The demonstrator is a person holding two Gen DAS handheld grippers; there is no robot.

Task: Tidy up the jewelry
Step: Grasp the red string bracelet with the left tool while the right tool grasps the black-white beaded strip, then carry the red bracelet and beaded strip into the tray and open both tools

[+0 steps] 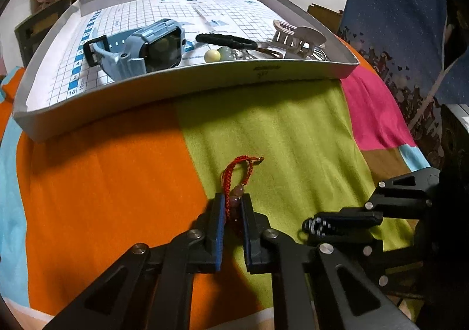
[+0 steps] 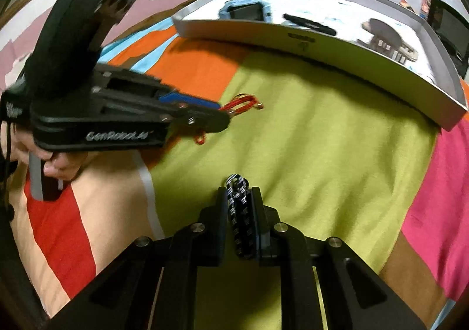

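My left gripper (image 1: 233, 198) is shut on a red braided cord bracelet with pinkish beads (image 1: 238, 180); its loop sticks out past the fingertips over the green cloth. The same red bracelet (image 2: 243, 104) shows in the right wrist view, poking from the left gripper (image 2: 225, 114). My right gripper (image 2: 239, 190) is shut on a black-and-white patterned hair tie (image 2: 239, 207). That right gripper (image 1: 315, 226) sits low right in the left view, holding the hair tie (image 1: 318, 226). A grey shallow box (image 1: 187, 98) lies ahead of both.
The box holds a blue watch (image 1: 140, 45), a black hair tie (image 1: 225, 40), a cream bead (image 1: 212, 56) and a white claw clip (image 1: 296, 37). A patchwork cloth (image 1: 102, 183) in orange, green and pink covers the surface. A hand (image 2: 58, 163) grips the left tool's handle.
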